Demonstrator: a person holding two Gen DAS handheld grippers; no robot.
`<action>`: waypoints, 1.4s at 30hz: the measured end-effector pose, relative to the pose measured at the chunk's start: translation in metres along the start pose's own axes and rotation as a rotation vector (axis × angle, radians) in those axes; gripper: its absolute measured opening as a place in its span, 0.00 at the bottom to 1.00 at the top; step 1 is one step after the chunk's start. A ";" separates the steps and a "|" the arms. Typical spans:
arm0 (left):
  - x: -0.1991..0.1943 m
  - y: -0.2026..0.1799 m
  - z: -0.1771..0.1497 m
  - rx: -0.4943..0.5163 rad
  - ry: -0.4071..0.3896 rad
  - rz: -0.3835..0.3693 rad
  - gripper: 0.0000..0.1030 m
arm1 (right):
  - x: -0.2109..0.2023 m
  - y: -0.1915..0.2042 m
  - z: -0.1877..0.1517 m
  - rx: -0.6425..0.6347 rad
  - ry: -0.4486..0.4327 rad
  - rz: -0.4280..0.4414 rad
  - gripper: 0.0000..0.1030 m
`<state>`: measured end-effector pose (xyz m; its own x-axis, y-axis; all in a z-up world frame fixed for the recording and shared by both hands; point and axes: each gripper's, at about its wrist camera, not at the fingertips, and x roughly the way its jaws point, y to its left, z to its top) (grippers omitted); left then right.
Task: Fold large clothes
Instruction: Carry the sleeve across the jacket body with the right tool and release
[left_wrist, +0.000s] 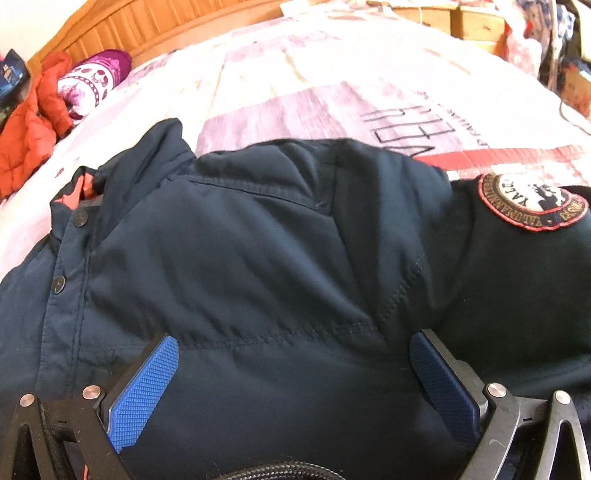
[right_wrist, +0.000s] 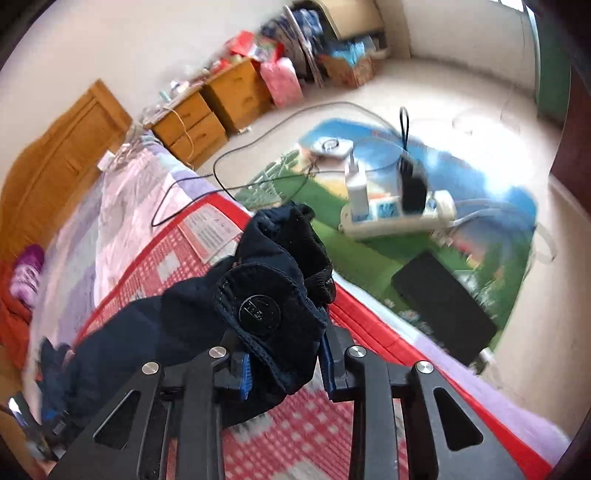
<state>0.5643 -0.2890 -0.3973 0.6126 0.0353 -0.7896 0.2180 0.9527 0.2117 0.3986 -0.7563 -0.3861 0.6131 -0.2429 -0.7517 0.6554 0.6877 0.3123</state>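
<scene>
A dark navy jacket (left_wrist: 258, 258) lies spread on the bed, snap buttons at its left and a round embroidered patch (left_wrist: 532, 201) on the sleeve at the right. My left gripper (left_wrist: 295, 373) stands open just over the jacket's chest, and the fabric bulges between its blue pads (left_wrist: 147, 391) without being pinched. In the right wrist view my right gripper (right_wrist: 284, 369) is shut on the sleeve cuff (right_wrist: 266, 295), a dark tab with a black snap button. The cuff is bunched and lifted above the red-checked sheet (right_wrist: 295, 435) near the bed's edge.
An orange puffy garment (left_wrist: 26, 140) and a purple patterned item (left_wrist: 92, 81) lie by the wooden headboard (left_wrist: 147, 26). A pale printed quilt (left_wrist: 295, 74) covers the bed. Beside the bed are wooden nightstands (right_wrist: 199, 122), a power strip (right_wrist: 399, 214) and a black box (right_wrist: 443, 306).
</scene>
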 end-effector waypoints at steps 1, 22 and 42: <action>0.001 0.001 0.001 -0.011 0.005 -0.003 1.00 | -0.017 0.010 0.002 -0.066 -0.062 0.004 0.29; -0.056 0.081 -0.028 -0.049 0.084 -0.122 1.00 | -0.113 0.179 0.028 -0.505 -0.224 -0.178 0.29; -0.166 0.386 -0.197 -0.186 0.083 -0.009 1.00 | -0.121 0.646 -0.255 -1.051 -0.245 0.142 0.30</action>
<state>0.3975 0.1323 -0.2980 0.5449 0.0444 -0.8373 0.0744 0.9921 0.1010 0.6351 -0.1081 -0.2412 0.8014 -0.1644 -0.5751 -0.0623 0.9333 -0.3536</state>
